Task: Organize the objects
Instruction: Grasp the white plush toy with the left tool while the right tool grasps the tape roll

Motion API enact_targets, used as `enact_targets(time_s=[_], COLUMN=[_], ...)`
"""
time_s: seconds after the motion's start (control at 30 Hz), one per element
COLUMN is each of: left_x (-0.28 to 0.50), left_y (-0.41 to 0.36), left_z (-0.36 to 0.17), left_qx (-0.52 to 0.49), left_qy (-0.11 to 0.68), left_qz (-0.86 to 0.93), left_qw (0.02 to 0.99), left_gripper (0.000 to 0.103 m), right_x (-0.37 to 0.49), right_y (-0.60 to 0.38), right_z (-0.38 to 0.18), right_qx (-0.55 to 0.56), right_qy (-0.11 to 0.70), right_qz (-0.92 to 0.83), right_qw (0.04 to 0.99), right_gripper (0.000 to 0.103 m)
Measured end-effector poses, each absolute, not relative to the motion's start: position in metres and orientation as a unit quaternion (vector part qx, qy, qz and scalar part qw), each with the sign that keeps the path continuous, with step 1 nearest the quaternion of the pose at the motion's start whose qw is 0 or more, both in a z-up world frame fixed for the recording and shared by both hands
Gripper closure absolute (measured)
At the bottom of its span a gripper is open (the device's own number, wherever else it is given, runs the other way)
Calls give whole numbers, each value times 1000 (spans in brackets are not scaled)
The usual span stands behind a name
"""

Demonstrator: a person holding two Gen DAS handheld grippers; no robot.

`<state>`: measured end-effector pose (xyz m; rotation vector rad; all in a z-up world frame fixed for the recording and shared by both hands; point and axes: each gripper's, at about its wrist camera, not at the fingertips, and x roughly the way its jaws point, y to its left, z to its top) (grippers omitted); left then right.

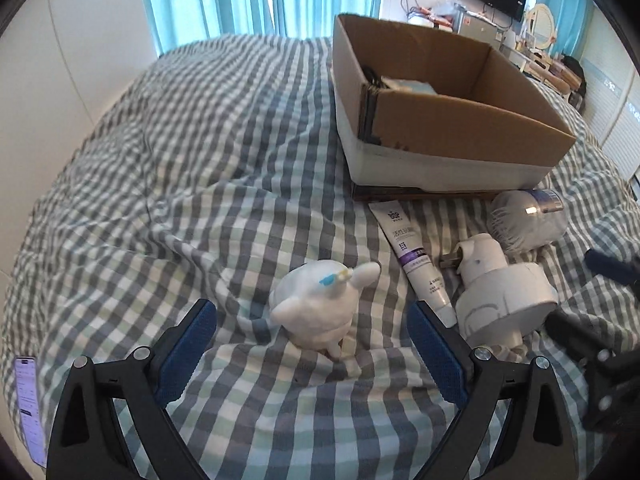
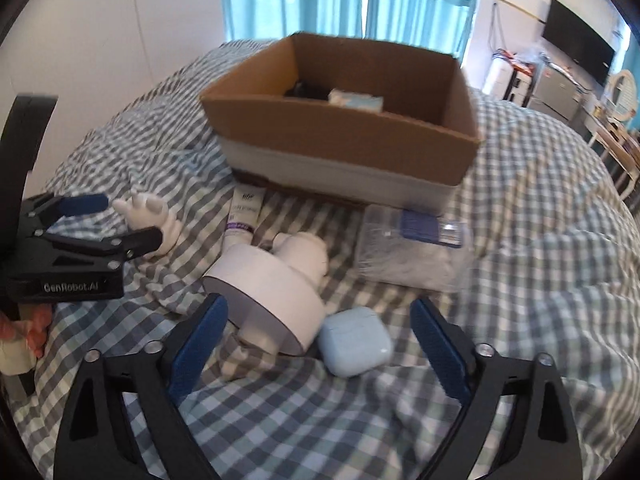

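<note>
A white toy figure (image 1: 316, 312) lies on the checked bedspread between the open blue-padded fingers of my left gripper (image 1: 312, 344); it also shows in the right wrist view (image 2: 154, 220). A white round device (image 2: 272, 292) and a pale blue earbud case (image 2: 356, 340) lie between the open fingers of my right gripper (image 2: 320, 344). A white and purple tube (image 1: 416, 256) and a clear container of white items (image 1: 528, 218) lie in front of the cardboard box (image 1: 460, 112). The box holds a pale packet (image 2: 356, 100) and something dark.
A phone (image 1: 28, 404) lies at the left edge of the bed. The left gripper (image 2: 104, 220) appears at the left of the right wrist view. Beyond the bed are teal curtains, a wall TV (image 2: 580, 52) and cluttered furniture.
</note>
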<state>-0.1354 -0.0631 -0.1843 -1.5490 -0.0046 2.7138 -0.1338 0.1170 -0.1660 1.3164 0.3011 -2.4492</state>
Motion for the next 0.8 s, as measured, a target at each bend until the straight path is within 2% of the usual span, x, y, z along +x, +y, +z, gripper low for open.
enact_targets(time_s=[0.1,0.17,0.23,0.3,0.37,0.5,0.57,0.8], left_x=[-142,-148,-152,-155,-154,-149,-145,-121], left_y=[-67,-68,-68,-68,-68,-69,-68,-58], left_z=[-190,-195,-202,-207,-207,-201,-194,-161], left_qx=[-503,-514,-527,-538,-535,-524,-513,-474], left_qy=[-15,-21,-24,-25,-30,-39,-41,-22], left_qz=[864,857,849,843,844,850,856,879], left_qw=[10,14,21,24,28,37,39,36], left_gripper=[12,23,44,52,52,52,52,52], right_x=[-141,-145,-147,-147,-146,-141,-139,-121], right_y=[112,113,115,117,118,126,130,143], right_z=[-175,-177,-177,-176,-173,-162,-156,-125], right_qx=[476,480,479,478,471,456,449,417], right_qy=[105,98,94,92,89,78,71,52], right_qz=[-855,-853,-855,-856,-861,-871,-876,-895], right_qw=[176,178,176,173,171,165,161,153], right_gripper=[38,68,78,81,87,89,95,99])
